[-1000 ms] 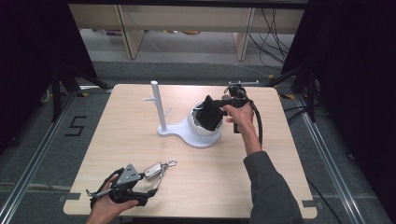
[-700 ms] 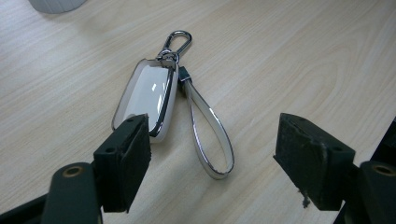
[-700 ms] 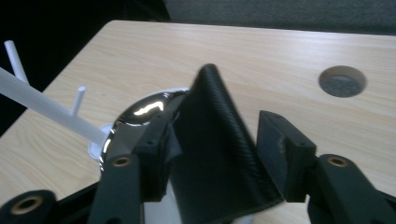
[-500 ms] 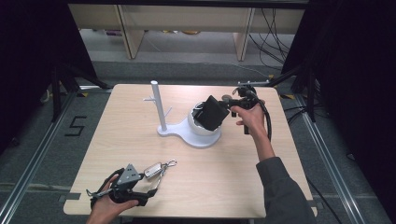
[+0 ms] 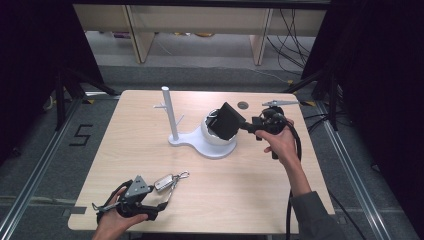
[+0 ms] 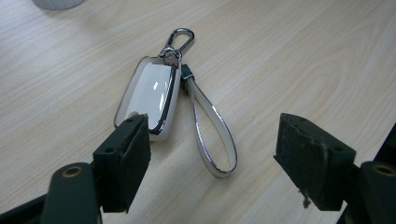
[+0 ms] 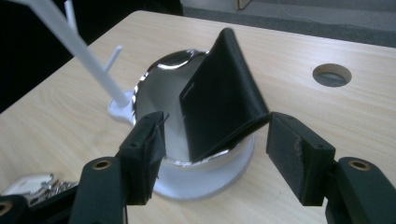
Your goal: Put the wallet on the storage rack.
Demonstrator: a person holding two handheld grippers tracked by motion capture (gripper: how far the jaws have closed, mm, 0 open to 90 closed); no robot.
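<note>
Now the black wallet (image 7: pixel 223 98) leans inside the white bowl (image 7: pixel 161 84) on the desk (image 5: pixel 250 190), so the right gripper (image 7: pixel 212 140), its jaws just opening, stands released around its lower corner.

We look down on the desk (image 5: pixel 260 200) from above; claw cameras sit close, all sharing the desk.

Lab recording bay, black curtains (image 5: pixel 35 60), floor rails (image 5: pixel 40 165), trailing cables (image 5: pixel 292 30)
</note>
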